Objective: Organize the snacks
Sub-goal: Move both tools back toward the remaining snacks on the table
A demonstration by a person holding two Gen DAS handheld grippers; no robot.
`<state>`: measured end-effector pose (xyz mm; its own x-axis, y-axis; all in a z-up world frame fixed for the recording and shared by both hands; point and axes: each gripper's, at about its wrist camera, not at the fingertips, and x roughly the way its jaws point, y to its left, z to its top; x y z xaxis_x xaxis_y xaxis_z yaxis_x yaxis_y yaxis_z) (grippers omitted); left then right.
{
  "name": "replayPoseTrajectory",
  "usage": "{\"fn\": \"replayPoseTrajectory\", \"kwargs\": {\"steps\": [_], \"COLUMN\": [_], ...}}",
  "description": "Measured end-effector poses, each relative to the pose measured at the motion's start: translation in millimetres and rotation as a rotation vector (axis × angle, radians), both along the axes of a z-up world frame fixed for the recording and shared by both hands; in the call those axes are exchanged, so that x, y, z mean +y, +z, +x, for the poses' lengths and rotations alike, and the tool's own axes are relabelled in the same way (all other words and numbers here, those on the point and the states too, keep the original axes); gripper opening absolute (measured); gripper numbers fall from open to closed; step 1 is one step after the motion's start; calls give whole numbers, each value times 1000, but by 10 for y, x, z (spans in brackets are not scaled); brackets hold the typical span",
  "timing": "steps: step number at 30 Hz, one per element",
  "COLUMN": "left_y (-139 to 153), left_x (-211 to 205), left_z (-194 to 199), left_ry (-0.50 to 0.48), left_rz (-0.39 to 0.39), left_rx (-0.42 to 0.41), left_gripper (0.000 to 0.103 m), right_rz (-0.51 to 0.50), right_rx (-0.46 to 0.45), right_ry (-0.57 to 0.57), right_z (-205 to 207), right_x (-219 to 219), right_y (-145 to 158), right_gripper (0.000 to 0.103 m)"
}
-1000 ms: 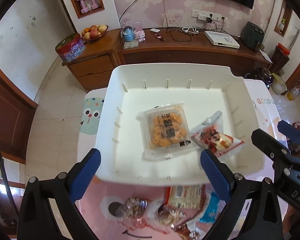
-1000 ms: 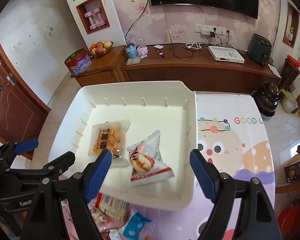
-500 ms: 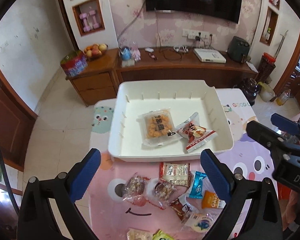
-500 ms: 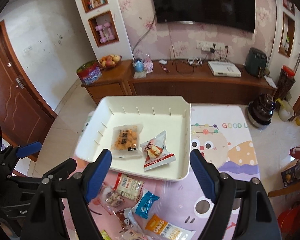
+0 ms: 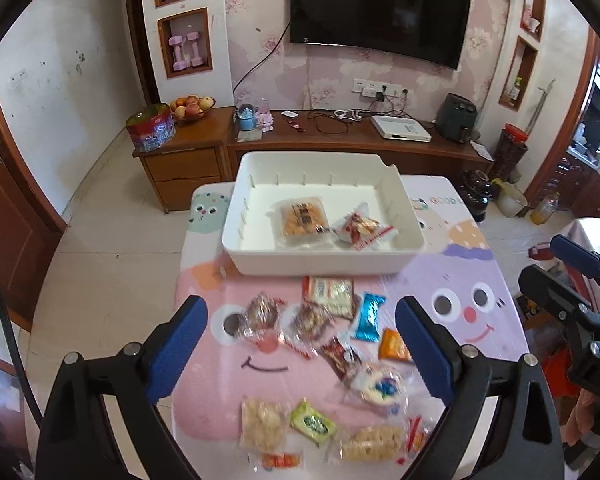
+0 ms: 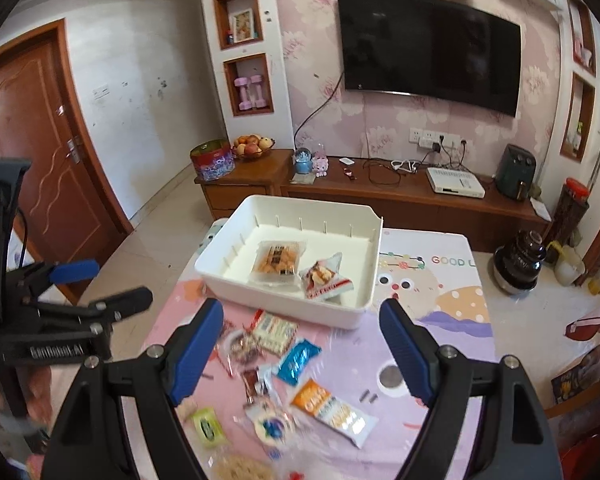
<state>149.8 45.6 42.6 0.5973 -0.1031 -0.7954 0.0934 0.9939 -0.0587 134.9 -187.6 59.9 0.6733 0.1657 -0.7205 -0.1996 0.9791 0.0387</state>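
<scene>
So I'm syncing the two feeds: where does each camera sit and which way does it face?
Left wrist: rides the left gripper, looks down over the loose snacks toward the white bin; own blue fingers open, right gripper at the right edge.
Right wrist: rides the right gripper, same heading from farther right; own open fingers, left gripper at left.
Shared: white bin, blue packet, TV wall.

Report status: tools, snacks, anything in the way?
Left tool and right tool open, empty. Two packets in white bin; loose snacks on table. Nothing in the way.
</scene>
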Motion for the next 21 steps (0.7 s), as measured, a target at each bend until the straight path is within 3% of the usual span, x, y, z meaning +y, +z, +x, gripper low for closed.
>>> {"fn": "replayPoseTrajectory", "kwargs": {"steps": [4, 8, 15, 21], "left_y": [-86, -246, -824, -1469], "left_x": [24, 45, 127, 187], "left_z": [-398, -722, -1008, -1113], "left_ry": [-41, -65, -92, -71], "left_rz": [-17, 14, -23, 59], "left_rx": [-44, -65, 75, 139], "left_gripper": [95, 95, 95, 95], "right_rz": [-77, -107, -157, -152], "right_rx": [6, 34, 122, 280], "right_ry": [2, 47, 90, 209], "right_z": [-322, -600, -935, -1103], "right_x": [-63, -139, -172, -141], "right_y": [-100, -275, -867, -1613], "right_gripper": [81, 81, 81, 81]}}
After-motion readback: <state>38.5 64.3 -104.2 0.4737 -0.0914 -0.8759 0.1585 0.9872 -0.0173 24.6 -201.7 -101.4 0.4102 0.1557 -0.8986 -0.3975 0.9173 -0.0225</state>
